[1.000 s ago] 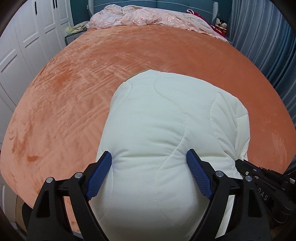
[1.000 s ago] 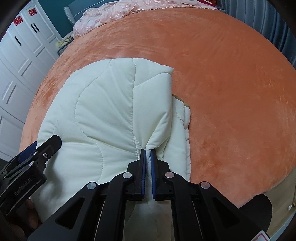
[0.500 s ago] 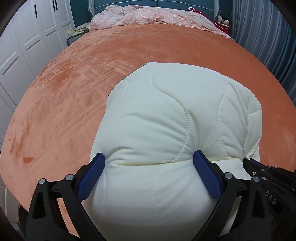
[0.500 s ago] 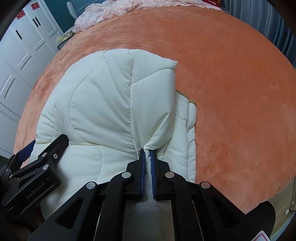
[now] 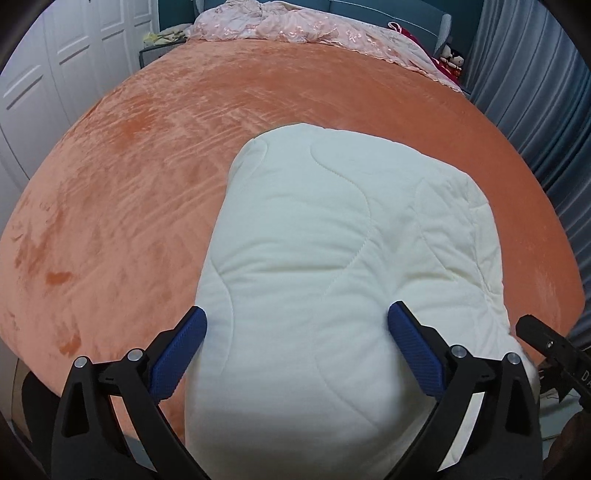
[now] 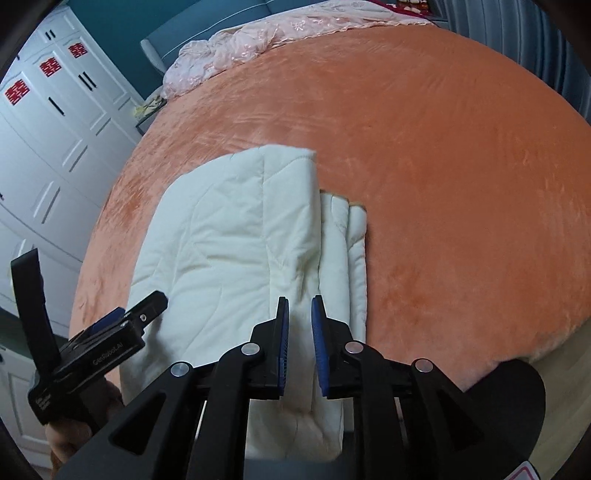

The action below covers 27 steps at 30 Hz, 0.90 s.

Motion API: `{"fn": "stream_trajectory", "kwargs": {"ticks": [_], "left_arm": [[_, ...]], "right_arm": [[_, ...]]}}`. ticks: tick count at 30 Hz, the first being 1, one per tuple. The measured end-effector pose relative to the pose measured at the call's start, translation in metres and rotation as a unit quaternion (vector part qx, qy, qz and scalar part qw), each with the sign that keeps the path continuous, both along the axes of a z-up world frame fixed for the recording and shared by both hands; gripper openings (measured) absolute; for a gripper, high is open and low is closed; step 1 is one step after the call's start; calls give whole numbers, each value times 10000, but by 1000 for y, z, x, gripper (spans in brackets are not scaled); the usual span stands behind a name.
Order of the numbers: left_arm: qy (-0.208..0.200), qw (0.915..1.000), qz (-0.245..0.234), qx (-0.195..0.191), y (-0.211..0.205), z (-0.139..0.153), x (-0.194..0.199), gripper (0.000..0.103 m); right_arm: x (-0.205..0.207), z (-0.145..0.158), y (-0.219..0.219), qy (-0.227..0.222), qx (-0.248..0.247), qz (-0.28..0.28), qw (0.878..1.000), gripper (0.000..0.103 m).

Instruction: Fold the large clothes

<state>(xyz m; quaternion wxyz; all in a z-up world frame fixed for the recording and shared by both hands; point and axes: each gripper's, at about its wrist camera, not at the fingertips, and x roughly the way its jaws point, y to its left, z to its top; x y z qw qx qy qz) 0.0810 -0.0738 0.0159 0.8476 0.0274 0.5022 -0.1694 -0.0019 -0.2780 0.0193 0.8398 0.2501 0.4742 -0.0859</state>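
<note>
Right tongs (image 6: 299, 321) just parted, releasing cream quilted garment (image 6: 236, 240), left tongs (image 5: 295, 328) spread wide, both angled downward.

We see an orange bed (image 5: 155, 177), white wardrobes (image 6: 55, 122) on the left, grey-blue curtains (image 5: 535, 110) on the right, a teal wall (image 6: 122, 18) behind.

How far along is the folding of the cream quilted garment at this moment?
Mostly done: the cream quilted garment lies as a compact, layered bundle on the orange bedspread. In hand: nothing. The left tongs stand wide open, and the right tongs have just been opening, pads off the cloth. Left: perhaps squaring the offset right-side layers.
</note>
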Motion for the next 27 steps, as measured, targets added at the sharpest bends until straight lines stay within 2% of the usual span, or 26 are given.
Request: {"fn": "stream_trajectory", "kwargs": {"ticks": [4,10,14,16,19,27], "left_arm": [[113,9999,-64,50,8,8,-21,96],[171,9994,-202,227,11,8,-41,96],[272,9993,-176,201,13,4,-45,96],[286,9992,-169,211,13,2,-46,96],[338,9989,-191,243,13,-2,-49,97],[226,9982,-290,466,8,-14,-57,98]], "right_arm": [[-23,2,9,82,25,53,9999,23],[-46,15,17,-100,70,-66,9999,24],[-45,19,27,-77,-67,183,9998,24],[-40,9,34,181,-287,339,9988,24],[-38,-12,38,489,-355,374,9975,25],[-33,-41,40,746,-393,382,9957,24]]}}
